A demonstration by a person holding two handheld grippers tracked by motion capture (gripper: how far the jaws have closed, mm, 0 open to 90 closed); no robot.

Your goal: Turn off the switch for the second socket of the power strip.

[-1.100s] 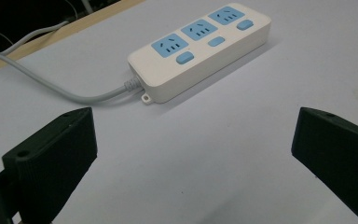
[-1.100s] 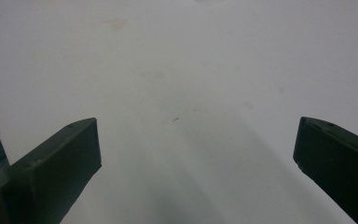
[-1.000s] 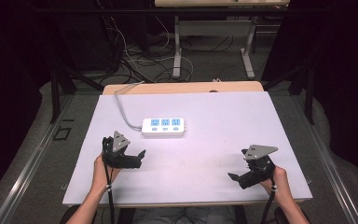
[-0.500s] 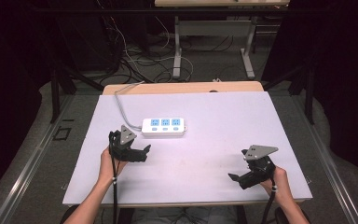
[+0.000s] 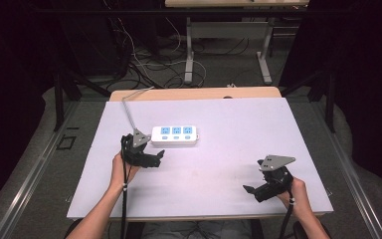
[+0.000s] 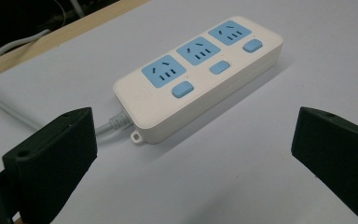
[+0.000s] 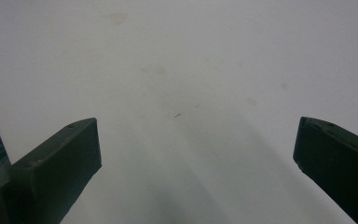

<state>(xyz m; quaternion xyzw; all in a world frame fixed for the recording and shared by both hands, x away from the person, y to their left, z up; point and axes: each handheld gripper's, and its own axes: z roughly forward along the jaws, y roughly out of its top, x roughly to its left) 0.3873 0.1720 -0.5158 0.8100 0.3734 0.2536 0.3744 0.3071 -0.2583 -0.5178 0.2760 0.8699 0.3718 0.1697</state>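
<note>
White and blue, the power strip lies flat on the pale table, toward its far left part, with three blue sockets and three blue switches facing up. Its grey cord leaves the left end and runs off over the far edge of the table. The left gripper sits just in front of the strip's left end, near it but not touching, its jaws spread wide with nothing between them; in the left gripper view the strip lies just beyond the jaws. The right gripper rests well apart, near the table's front right corner, its jaws likewise wide open over bare tabletop.
</note>
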